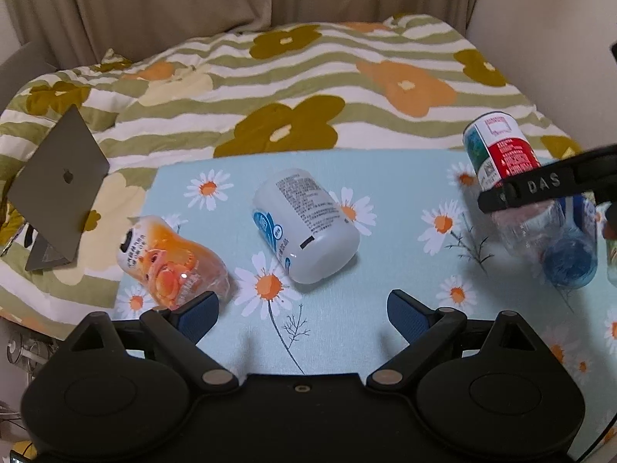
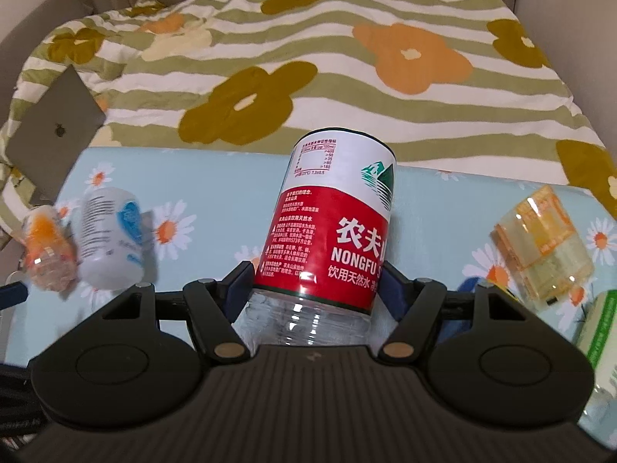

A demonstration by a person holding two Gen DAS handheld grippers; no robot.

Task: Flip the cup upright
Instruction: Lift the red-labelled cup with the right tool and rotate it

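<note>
My right gripper [image 2: 314, 283] is shut on a clear cup cut from a water bottle with a red and white Nongfu label [image 2: 335, 223]. It holds the cup tilted above the daisy-print cloth [image 2: 216, 193]. The same cup [image 1: 501, 154] and the right gripper's finger show at the right of the left wrist view. My left gripper [image 1: 302, 308] is open and empty, low over the cloth. A white cup with a blue logo [image 1: 304, 227] lies on its side just ahead of it. An orange printed cup [image 1: 173, 262] lies on its side touching the left finger's tip.
A blue-bottomed clear cup [image 1: 567, 258] lies at the right. A yellow clear cup [image 2: 540, 243] and a green-labelled one [image 2: 601, 332] lie at the right in the right wrist view. A grey laptop [image 1: 58, 185] stands on the flowered bedding [image 1: 308, 77] behind.
</note>
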